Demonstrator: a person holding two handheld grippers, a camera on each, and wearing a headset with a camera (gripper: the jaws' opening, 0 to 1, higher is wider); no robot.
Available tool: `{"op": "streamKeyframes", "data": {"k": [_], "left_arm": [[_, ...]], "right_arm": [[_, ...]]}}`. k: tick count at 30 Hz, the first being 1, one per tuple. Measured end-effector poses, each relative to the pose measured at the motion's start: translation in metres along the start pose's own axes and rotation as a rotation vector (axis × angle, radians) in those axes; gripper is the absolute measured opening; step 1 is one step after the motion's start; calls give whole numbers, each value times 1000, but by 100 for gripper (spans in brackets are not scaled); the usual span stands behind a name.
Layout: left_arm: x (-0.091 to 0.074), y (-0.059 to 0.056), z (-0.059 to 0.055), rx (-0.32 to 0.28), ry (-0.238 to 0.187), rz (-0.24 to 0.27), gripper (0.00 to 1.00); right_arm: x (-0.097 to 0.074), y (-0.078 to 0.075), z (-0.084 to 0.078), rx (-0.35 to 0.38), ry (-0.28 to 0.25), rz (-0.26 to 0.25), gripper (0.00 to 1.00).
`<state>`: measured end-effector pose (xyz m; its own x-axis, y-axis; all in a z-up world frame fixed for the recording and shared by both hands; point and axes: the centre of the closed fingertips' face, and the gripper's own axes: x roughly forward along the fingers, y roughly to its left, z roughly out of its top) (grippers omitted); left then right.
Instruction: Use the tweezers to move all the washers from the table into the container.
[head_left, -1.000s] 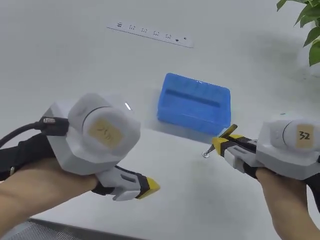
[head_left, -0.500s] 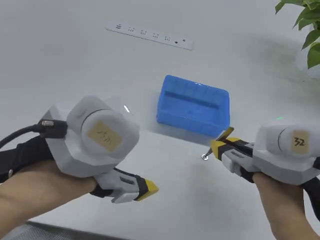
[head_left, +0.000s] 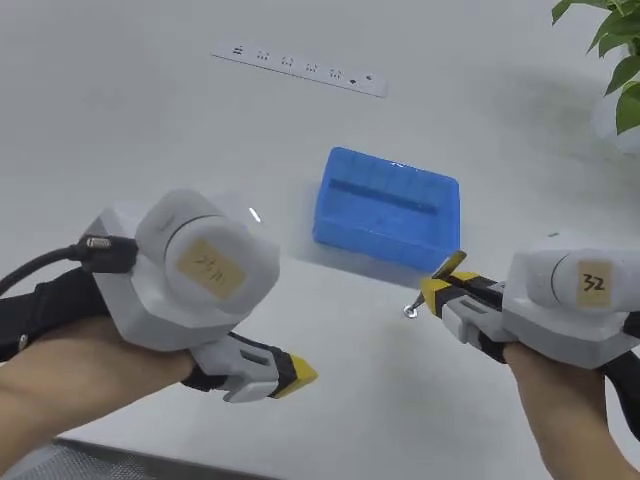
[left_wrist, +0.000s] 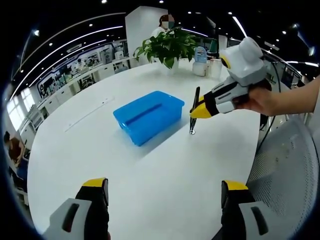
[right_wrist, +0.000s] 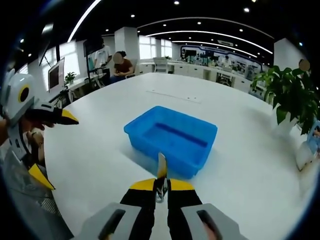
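The blue plastic container (head_left: 388, 208) stands open on the white table (head_left: 150, 130), and I see nothing in it. My right gripper (head_left: 436, 291) is shut on the tweezers (head_left: 453, 264), just in front of the container's near right corner. The tweezers point down to the table. A small grey ring, seemingly a washer (head_left: 411, 311), sits at their tip; I cannot tell if it is pinched. My left gripper (head_left: 292, 377) hovers open and empty near the table's front edge. In the right gripper view the tweezers (right_wrist: 161, 169) rise between shut jaws toward the container (right_wrist: 172, 136).
A white power strip (head_left: 300, 68) lies at the back of the table. A potted plant (head_left: 612, 55) stands at the far right. A grey mesh chair (left_wrist: 285, 165) is beside the table's near edge. People sit at desks in the background.
My right gripper has shifted slightly left and toward me, while the tweezers' tip stays at almost the same spot. The left gripper has barely moved.
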<state>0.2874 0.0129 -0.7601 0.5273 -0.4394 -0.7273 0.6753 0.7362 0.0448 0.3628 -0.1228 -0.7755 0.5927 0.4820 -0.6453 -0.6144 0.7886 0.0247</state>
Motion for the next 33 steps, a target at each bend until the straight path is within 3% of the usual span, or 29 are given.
{"op": "streamKeyframes", "data": {"k": [12,17,27,33], "left_arm": [[-2,1,0,-1,-2,6,96],[-2,0,1,-1,-3,4,96],[-2,1,0,1,0,6,96],[-2,3,-1,-3,2,9,96]], "right_arm": [[-16,2,55,-32,-99,15,4],[-19,-1,70,-41,-133,12,4],[-10,-9,85,-77,-154,5,4],[0,-11,83,-82,-140,2,4]]}}
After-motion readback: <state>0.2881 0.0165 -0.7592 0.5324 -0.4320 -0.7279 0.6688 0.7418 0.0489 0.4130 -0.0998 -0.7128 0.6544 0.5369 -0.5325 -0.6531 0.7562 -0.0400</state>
